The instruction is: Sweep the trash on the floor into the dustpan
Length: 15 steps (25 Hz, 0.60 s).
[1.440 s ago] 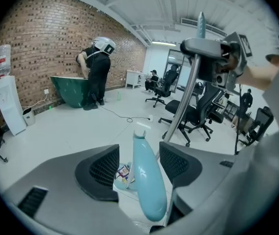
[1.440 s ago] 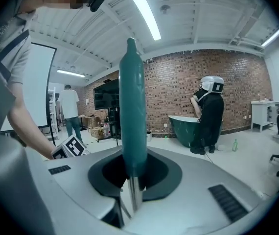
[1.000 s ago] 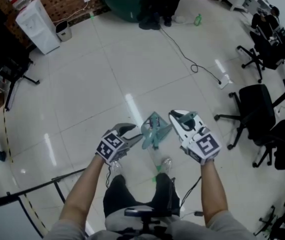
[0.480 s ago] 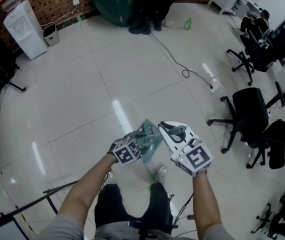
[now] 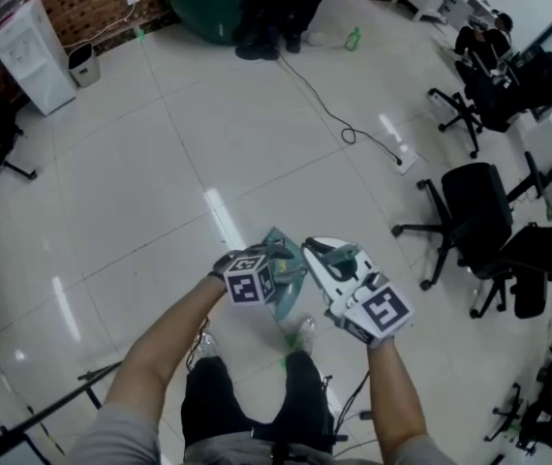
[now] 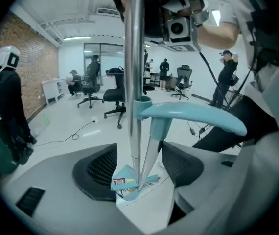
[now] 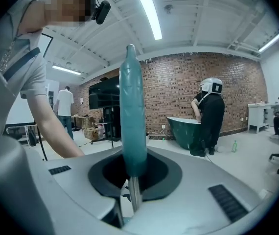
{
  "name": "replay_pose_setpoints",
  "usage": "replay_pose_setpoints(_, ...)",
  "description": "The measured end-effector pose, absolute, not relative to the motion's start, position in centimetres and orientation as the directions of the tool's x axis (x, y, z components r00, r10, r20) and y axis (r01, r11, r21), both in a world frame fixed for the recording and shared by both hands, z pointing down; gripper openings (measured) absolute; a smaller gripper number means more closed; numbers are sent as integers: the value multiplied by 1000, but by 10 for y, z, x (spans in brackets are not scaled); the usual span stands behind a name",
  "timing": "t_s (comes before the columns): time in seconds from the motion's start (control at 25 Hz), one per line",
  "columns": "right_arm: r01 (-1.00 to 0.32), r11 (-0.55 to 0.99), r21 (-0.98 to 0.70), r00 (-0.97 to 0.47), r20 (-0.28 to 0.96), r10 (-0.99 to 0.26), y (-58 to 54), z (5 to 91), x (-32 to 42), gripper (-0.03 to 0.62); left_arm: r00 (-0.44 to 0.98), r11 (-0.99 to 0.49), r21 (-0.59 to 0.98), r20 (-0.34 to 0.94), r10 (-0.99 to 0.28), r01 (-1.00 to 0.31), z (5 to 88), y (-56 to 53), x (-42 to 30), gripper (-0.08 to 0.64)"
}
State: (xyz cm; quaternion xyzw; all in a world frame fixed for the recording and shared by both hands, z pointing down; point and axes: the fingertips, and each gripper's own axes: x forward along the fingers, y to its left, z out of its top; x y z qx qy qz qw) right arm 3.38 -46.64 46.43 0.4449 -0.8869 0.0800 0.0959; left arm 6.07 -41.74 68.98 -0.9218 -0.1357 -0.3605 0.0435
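A teal long-handled dustpan [image 5: 291, 281] hangs upright between my two grippers in the head view. My left gripper [image 6: 139, 165] has just been opening its jaws and stands open. The broom's metal pole [image 6: 136, 82] and the dustpan's teal handle [image 6: 193, 115] stand between its pads, untouched. Far below, the dustpan's tray holds a snack wrapper [image 6: 122, 182]. My right gripper [image 7: 133, 175] is shut on the broom's teal grip [image 7: 131, 116], just above its bare pole. In the head view the left gripper [image 5: 274, 264] is close beside the right gripper [image 5: 326, 256].
Black office chairs [image 5: 475, 211] crowd the right side. A cable runs to a power strip [image 5: 404, 158] on the white tiles. A green tub [image 5: 208, 8] with a person [image 5: 276, 8] beside it, a water dispenser [image 5: 34, 51] and a bin [image 5: 82, 63] stand at the far wall.
My left gripper has moved right, up against the dustpan, and rolled so its marker cube faces up. The right gripper has hardly moved and keeps its hold.
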Motion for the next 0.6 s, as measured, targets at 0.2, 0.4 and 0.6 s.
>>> replay_pose_setpoints(0.2, -809, 584, -68, -583, 230, -780, -467, 461, 37, 35, 629, -865, -94, 726, 279, 493, 680, -410, 69, 284)
replay_pose_setpoints(0.4, -816, 573, -81, -574, 241, -783, -466, 463, 40, 35, 605, -837, -81, 729, 321, 542, 687, -401, 73, 241)
replay_pose_setpoints(0.6, -821, 564, -90, -567, 241, -787, -463, 467, 41, 35, 606, -852, 7, 701, 377, 523, 688, -393, 73, 224)
